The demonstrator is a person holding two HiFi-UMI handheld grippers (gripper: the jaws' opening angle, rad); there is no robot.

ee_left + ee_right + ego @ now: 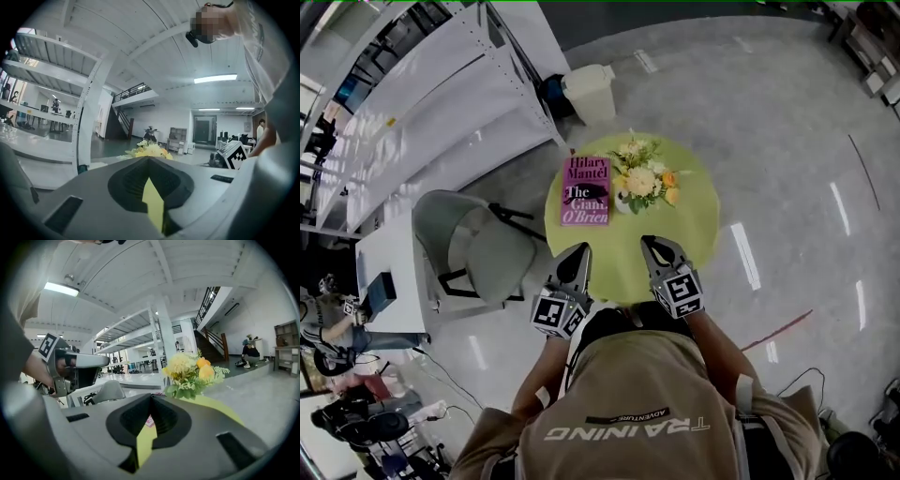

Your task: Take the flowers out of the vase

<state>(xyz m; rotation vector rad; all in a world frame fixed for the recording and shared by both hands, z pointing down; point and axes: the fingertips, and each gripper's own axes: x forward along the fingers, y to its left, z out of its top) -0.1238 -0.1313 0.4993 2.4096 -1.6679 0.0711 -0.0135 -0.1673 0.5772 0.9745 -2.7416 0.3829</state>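
A bunch of yellow, white and orange flowers (643,178) stands in a small white vase (623,203) on a round green table (698,220). Both grippers hover over the table's near edge, short of the flowers, and each one is empty. My left gripper (579,251) has its jaws together; its own view shows the tips meeting (149,160) with the flowers (149,150) just beyond. My right gripper (653,244) is shut too, and its tips (151,397) point left of the flowers (190,373). The vase is hidden in both gripper views.
A purple book (586,190) lies on the table to the left of the vase. A grey chair (478,248) stands left of the table, a white bin (591,92) beyond it, and white shelving (441,84) at the far left. Polished floor surrounds the table.
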